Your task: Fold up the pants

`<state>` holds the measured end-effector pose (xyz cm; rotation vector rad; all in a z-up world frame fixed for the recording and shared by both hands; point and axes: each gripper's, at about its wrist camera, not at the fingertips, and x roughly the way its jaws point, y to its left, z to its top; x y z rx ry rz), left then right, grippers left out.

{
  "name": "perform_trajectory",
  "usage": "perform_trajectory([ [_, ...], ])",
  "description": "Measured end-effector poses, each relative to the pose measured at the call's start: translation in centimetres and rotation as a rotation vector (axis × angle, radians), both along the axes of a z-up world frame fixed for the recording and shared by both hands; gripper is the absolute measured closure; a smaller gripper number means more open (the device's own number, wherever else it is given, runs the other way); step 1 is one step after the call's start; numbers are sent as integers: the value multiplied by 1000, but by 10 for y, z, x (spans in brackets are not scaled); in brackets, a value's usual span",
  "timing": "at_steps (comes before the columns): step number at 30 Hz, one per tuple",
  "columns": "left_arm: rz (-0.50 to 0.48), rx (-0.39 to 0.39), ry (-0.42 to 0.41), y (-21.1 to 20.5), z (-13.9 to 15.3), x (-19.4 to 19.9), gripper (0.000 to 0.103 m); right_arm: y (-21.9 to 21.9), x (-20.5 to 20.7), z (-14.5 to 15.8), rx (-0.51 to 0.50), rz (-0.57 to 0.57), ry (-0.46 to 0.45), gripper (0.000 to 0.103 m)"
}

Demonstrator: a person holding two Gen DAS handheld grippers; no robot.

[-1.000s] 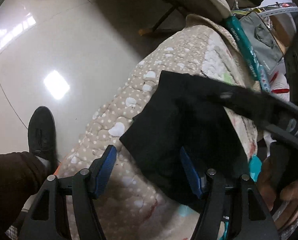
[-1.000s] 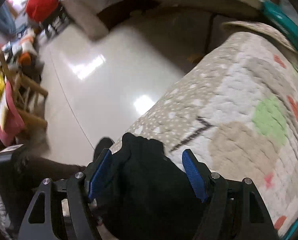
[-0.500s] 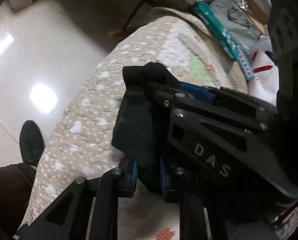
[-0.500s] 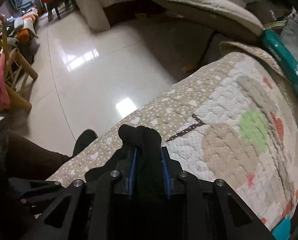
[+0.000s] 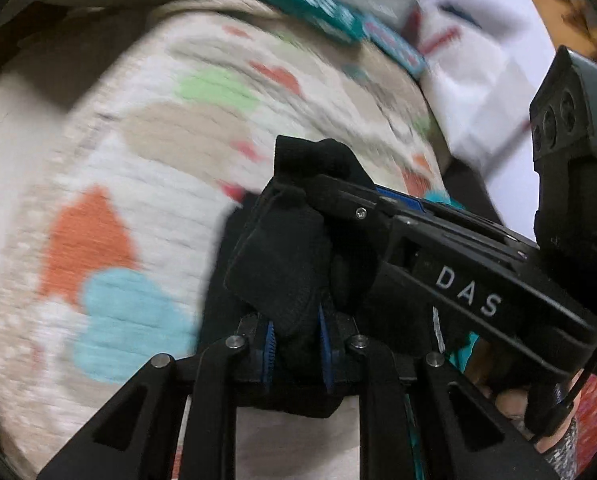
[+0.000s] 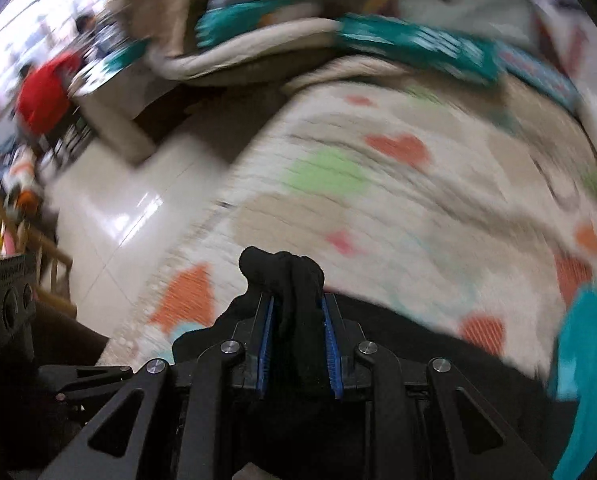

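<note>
The black pants (image 5: 282, 264) hang bunched over a quilted mat (image 5: 146, 168) printed with coloured shapes. My left gripper (image 5: 294, 348) is shut on a fold of the pants, blue pads pinching the cloth. My right gripper (image 6: 298, 344) is shut on another bunched edge of the pants (image 6: 286, 276), which sticks out past the fingertips. In the left wrist view the right gripper's black body, marked DAS (image 5: 466, 296), crosses close on the right and its tip (image 5: 338, 188) holds the pants just above mine. Both views are motion-blurred.
The mat (image 6: 398, 200) covers a raised surface with teal packages (image 6: 418, 48) and white bags (image 5: 478, 64) along its far edge. Shiny tiled floor (image 6: 110, 220) lies to the left, with a red object (image 6: 42, 96) and furniture beyond.
Both grippers closed on the pants a second ago. Since then they have carried the cloth forward over the mat, toward the coloured shapes and away from the floor edge.
</note>
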<state>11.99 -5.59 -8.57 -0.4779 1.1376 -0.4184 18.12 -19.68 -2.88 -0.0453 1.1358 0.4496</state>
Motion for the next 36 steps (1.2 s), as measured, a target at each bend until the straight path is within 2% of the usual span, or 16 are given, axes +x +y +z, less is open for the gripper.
perform_trajectory([
  [4,-137,82,26,-64,-20,-9,84,-78,-8,-34,-31,-174,80,69],
  [5,-177,78,32,-72,-21,-16,84,-95,-10,-38,-55,-232,85,61],
  [8,-268,50,10,-72,-12,-36,73,-146,-10,-32,-133,-452,56,57],
  [10,-297,44,-25,-59,-4,-49,68,-166,-13,-10,-81,-536,-2,57],
  [12,-264,55,-47,-37,3,-51,66,-158,-19,16,-12,-512,-96,57],
  [14,-174,56,-30,-11,2,-43,65,-137,-24,30,92,-417,-136,55],
  [15,-105,47,-5,5,-1,-37,64,-120,-26,30,187,-338,-114,55],
  [18,1,45,24,28,-8,-27,64,-88,-30,8,287,-224,7,57],
  [20,25,76,16,34,-10,-30,64,-78,-29,-19,254,-214,100,57],
  [22,24,94,14,36,-13,-29,63,-79,-26,-45,126,-253,174,57],
  [23,20,97,16,34,-15,-30,63,-83,-25,-57,27,-287,192,60],
  [24,15,99,18,33,-17,-29,62,-87,-26,-65,-6,-308,194,67],
  [25,6,99,16,28,-19,-28,61,-89,-26,-65,7,-318,191,67],
  [28,-26,106,-4,17,-24,-25,58,-73,-28,-40,1,-299,109,62],
  [32,-66,114,-27,1,-33,-15,55,-38,-16,-12,-14,-168,7,29],
  [36,-78,104,-31,-10,-43,-10,50,7,17,-18,-44,-67,-2,27],
])
